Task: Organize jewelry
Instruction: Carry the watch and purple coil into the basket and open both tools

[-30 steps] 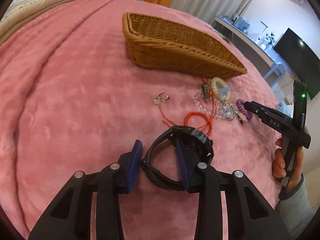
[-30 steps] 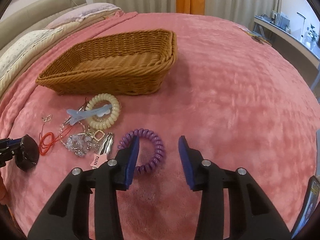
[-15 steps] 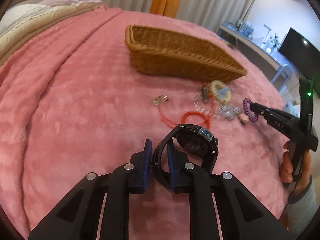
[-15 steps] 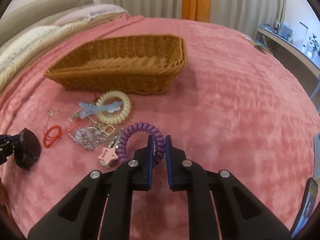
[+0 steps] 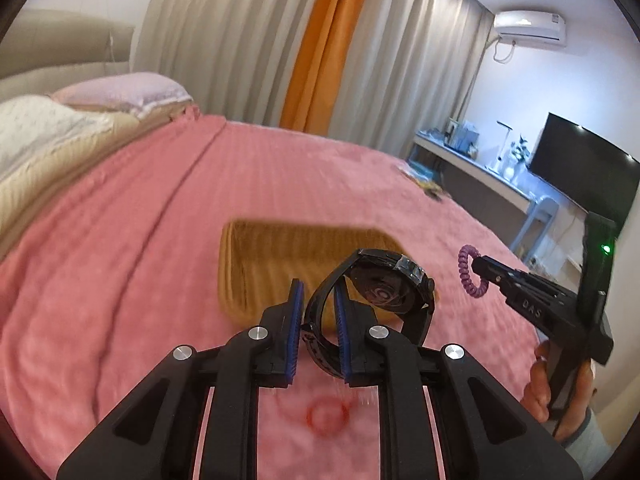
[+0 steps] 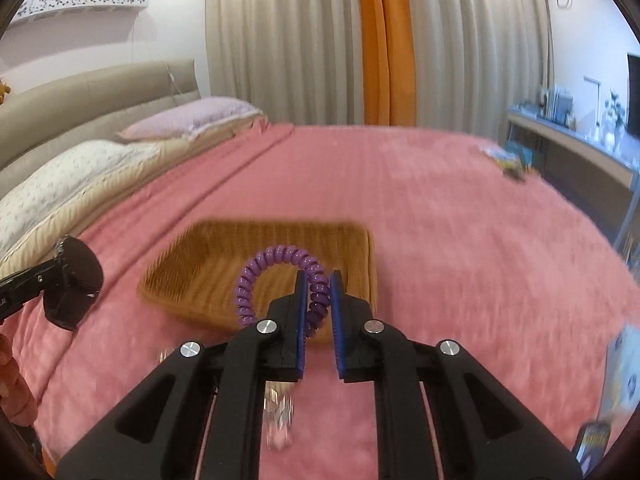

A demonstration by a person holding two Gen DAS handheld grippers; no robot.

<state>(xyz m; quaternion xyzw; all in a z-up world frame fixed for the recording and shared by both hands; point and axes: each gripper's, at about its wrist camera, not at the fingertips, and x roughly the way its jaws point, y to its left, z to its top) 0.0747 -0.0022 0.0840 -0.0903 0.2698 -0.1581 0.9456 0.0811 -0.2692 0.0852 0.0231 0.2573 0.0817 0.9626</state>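
Observation:
My left gripper (image 5: 318,304) is shut on the strap of a black wristwatch (image 5: 384,292) and holds it in the air, short of the wicker basket (image 5: 272,264). My right gripper (image 6: 318,296) is shut on a purple spiral hair tie (image 6: 272,272), also lifted in front of the basket (image 6: 224,268). The right gripper with the hair tie (image 5: 472,276) shows at the right of the left wrist view. The watch (image 6: 72,280) shows at the left of the right wrist view.
A red cord loop (image 5: 328,416) lies on the pink blanket (image 5: 140,280) below the left gripper. Blurred clear beads (image 6: 280,420) lie under the right gripper. Pillows (image 6: 80,184) are at the left, a desk and TV (image 5: 580,168) at the right.
Both grippers closed on their items, the watch and the purple hair tie, and lifted them off the blanket. Both views have tilted up toward the basket and the room.

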